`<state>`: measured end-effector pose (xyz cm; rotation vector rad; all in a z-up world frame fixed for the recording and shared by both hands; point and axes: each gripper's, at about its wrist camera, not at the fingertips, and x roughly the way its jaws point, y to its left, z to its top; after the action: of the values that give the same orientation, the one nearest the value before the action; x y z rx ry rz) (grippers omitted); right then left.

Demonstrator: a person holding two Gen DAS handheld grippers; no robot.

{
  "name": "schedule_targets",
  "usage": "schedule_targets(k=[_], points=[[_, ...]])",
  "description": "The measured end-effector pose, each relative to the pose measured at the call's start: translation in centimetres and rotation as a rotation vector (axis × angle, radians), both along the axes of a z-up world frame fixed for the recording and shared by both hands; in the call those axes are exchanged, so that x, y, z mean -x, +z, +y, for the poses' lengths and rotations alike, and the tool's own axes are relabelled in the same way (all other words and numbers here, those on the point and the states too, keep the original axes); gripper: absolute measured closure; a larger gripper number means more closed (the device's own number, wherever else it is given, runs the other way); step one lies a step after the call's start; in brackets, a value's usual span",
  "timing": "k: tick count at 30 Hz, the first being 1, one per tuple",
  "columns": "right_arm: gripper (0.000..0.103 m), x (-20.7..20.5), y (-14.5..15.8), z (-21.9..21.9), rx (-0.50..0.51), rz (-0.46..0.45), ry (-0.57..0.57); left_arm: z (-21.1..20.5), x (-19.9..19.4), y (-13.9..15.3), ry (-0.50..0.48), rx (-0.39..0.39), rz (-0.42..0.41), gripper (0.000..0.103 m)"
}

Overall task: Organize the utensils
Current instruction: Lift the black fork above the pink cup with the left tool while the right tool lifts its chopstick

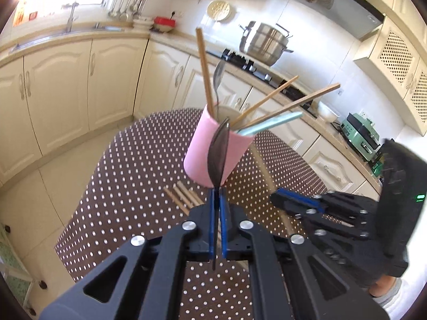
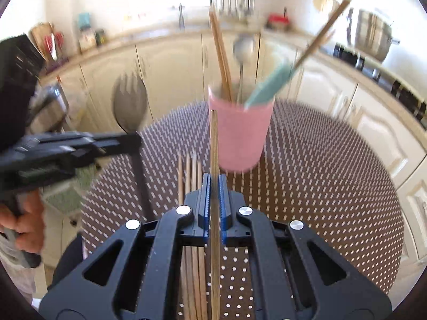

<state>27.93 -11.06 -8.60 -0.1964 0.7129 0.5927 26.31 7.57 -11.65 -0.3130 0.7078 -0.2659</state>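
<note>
Jaws clamp a spork (image 1: 218, 152) and chopstick (image 2: 214, 144).

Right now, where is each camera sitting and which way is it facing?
Left wrist: sits on the left gripper, looking down over its dark spork at the pink cup; right gripper shows.
Right wrist: sits on the right gripper, looking along its chopstick at the cup; left gripper and a hand show.
Shared: cup, dotted table, loose chopsticks.
</note>
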Motion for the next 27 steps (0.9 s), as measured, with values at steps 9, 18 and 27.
schedule_targets(k=[9,18,27], points=[[0.097,2.3,5.4,-1.6,-0.183,-0.253,-0.045,-1.2,1.0,2.8,-0.015,-0.006,-0.087,0.099],[0.097,1.6,8.8,-3.0,-0.4,-0.504,-0.113,-2.5,0.9,7.9,-0.021,-0.034,-0.238,0.099],[0.096,-2.4,10.3,-1.7,-0.509,-0.643,-0.192,-3.2,-1.7,11.6,-0.005,-0.069,-0.359,0.099]])
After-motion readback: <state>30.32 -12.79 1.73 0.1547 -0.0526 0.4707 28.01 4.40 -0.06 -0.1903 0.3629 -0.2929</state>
